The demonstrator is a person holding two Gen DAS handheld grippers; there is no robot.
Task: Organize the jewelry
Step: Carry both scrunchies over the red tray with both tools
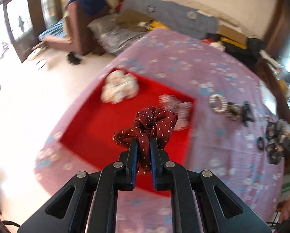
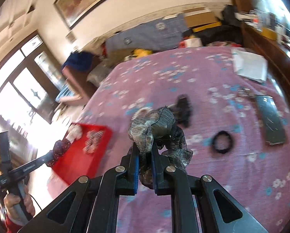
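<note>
Maroon fabric with white dots is the nearest thing in the left wrist view: a polka-dot scrunchie (image 1: 154, 124) clenched between the fingers of the left gripper (image 1: 144, 143), bunched up and hanging above the red tray (image 1: 98, 128). Held there, it looks ready to be dropped in with the rest. That tray lies on the pink floral bedspread (image 1: 213, 73) near the bed's edge, and 2 scrunchies sit in it already: a striped one (image 1: 177, 109) just past the maroon one and a white fluffy one (image 1: 119, 87) toward the far corner, so the tray seems to be the collecting spot.

On the right, the right gripper (image 2: 145, 147) grasps a grey gauzy scrunchie (image 2: 156, 128), lifted clear of the bedspread, likely next for the tray, which lies well to its left. Beyond it, loose on the cover, a black hair tie (image 2: 221, 142) and a dark clip-like piece (image 2: 183, 108), too blurred to name, remain unsorted. A dark flat phone-like slab (image 2: 270, 120) lies farther right.
</note>
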